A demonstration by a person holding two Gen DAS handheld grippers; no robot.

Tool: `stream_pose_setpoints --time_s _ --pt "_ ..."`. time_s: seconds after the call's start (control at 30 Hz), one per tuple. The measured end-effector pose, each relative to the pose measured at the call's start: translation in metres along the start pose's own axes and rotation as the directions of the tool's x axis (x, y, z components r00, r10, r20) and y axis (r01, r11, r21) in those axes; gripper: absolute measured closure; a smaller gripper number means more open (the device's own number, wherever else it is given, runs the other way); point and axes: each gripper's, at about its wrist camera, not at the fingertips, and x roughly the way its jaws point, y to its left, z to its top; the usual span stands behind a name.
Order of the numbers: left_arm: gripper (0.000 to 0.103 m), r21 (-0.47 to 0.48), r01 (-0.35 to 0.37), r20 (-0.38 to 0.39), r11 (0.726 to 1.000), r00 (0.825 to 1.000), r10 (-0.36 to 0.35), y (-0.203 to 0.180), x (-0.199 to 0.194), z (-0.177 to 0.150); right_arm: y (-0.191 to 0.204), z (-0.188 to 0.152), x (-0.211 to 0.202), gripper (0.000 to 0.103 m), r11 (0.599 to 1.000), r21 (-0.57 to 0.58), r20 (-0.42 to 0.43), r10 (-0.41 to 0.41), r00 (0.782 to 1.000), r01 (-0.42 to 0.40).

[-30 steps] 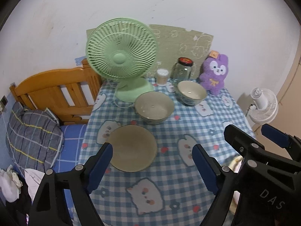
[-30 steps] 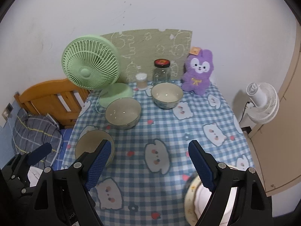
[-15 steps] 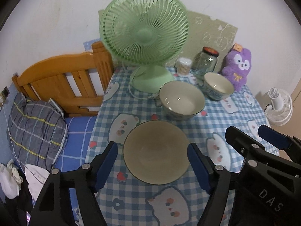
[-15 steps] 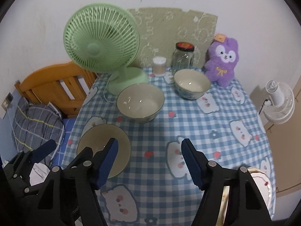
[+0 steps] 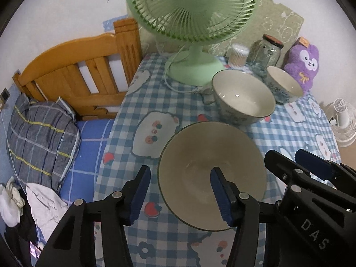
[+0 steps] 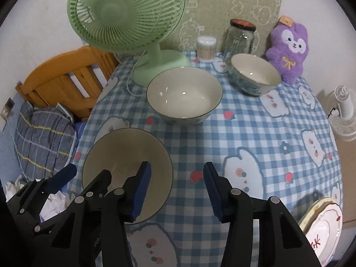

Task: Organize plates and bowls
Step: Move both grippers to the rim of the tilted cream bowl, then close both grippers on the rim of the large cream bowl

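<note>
A shallow beige bowl (image 5: 211, 173) (image 6: 124, 153) sits at the near left of the checked tablecloth. My left gripper (image 5: 180, 189) is open, its jaws straddling the bowl's near-left rim, one finger over the bowl's inside. My right gripper (image 6: 175, 184) is open and empty, its left finger over the bowl's right edge. A larger cream bowl (image 5: 242, 95) (image 6: 184, 95) stands behind it. A smaller patterned bowl (image 5: 284, 84) (image 6: 255, 73) stands further back right. White plates (image 6: 322, 224) lie at the near right table edge.
A green desk fan (image 5: 193, 11) (image 6: 126, 15) stands at the back left with its cord on the cloth. A glass jar (image 6: 240, 35), a cotton swab tub (image 6: 207, 46) and a purple plush (image 6: 289, 49) line the back. A wooden bed frame (image 5: 73, 66) and a pillow (image 5: 37, 138) are left of the table.
Both grippers have moved forward and down towards the beige bowl. The left gripper's jaws now straddle its rim and both grippers have narrowed a little.
</note>
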Motion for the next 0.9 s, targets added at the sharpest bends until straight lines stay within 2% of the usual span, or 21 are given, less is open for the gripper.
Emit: stream_pose_setpoints --time_s 0.2,0.3,0.53,0.9 --pt "0.056 -0.017 0.0 -0.03 1.0 1.0 0.0 0.005 0.017 -0.002 0.005 0.001 0.018 0.061 1.0 -0.002 -0.029 -0.002 1.0 0.002" --pt "0.061 -0.015 0.005 -0.037 1.0 0.999 -0.006 0.005 0.022 -0.003 0.006 0.0 0.026 0.076 1.0 0.003 -0.047 0.012 0.999 -0.012" --pt "0.069 -0.013 0.01 -0.043 1.0 0.999 -0.011 0.005 0.029 -0.002 0.011 0.001 0.035 0.081 1.0 -0.003 -0.065 0.02 0.998 -0.02" --pt "0.086 -0.024 0.0 -0.066 1.0 0.998 -0.002 0.01 0.04 -0.002 0.016 0.002 0.046 0.081 0.999 -0.028 -0.072 -0.021 0.997 0.019"
